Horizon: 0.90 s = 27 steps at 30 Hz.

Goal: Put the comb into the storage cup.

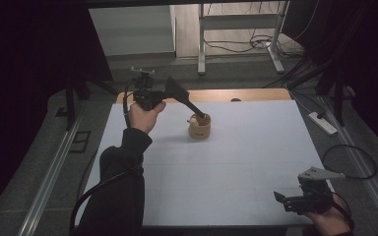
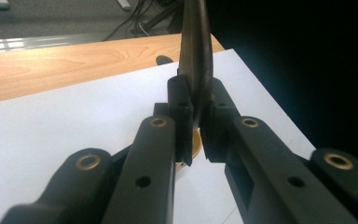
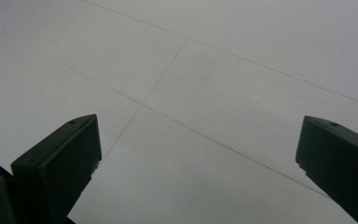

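The left gripper (image 1: 163,97) holds a dark spatula (image 1: 181,96): a flat, wide blade at one end and a narrow straight handle at the other. Its colour reads as black or very dark brown in the dim light. In the left gripper view the blade (image 2: 195,56) stands on edge between the two black jaws, which are pressed against its flat sides, so the grip is firm on the blade and not on the handle.

In the high view the spatula's long axis runs on a slant. The blade end is up and close to the gripper, and the handle points away from it, down and towards the person's right. The handle's far tip reaches into the mouth of a small tan cup (image 1: 199,127), which stands upright on the white table (image 1: 236,167), just beyond the jaws. Whether the tip touches the cup's inside cannot be told.

The right gripper (image 1: 288,200) sits low over the near right corner of the table, well apart from the cup. Its jaws stand wide apart with only bare table surface (image 3: 205,107) between them.
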Available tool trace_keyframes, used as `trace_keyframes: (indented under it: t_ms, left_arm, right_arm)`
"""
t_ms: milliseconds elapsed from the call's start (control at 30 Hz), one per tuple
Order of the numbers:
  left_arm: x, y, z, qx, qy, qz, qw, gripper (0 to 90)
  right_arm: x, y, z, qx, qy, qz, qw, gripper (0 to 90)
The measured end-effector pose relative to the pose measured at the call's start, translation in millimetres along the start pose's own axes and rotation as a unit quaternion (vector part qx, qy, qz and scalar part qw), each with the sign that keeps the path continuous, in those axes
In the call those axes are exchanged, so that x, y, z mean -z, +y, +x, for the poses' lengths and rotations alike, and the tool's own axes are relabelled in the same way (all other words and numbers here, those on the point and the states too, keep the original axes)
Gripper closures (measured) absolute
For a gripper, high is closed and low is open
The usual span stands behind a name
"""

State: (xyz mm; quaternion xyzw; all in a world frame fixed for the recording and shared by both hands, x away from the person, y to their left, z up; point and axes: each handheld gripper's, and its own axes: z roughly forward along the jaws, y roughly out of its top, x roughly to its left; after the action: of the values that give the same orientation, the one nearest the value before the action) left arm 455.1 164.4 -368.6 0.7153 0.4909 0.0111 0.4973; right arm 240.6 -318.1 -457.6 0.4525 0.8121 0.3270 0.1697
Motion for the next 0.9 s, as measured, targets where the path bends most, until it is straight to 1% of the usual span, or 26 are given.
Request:
trace_keyframes:
  t_ms: [333, 900]
  left_arm:
    - [-12.0, -5.7, 6.3, 0.006, 0.005, 0.011, 0.9999, 83.0]
    - [-30.9, -15.6, 14.1, 0.019, 0.001, 0.024, 0.9995, 83.0]
  right_arm:
    - [-0.2, 0.0, -0.2, 0.000, 0.001, 0.001, 1.0000, 0.2]
    - [-0.4, 0.0, 0.1, 0.002, 0.002, 0.003, 1.0000, 0.4]
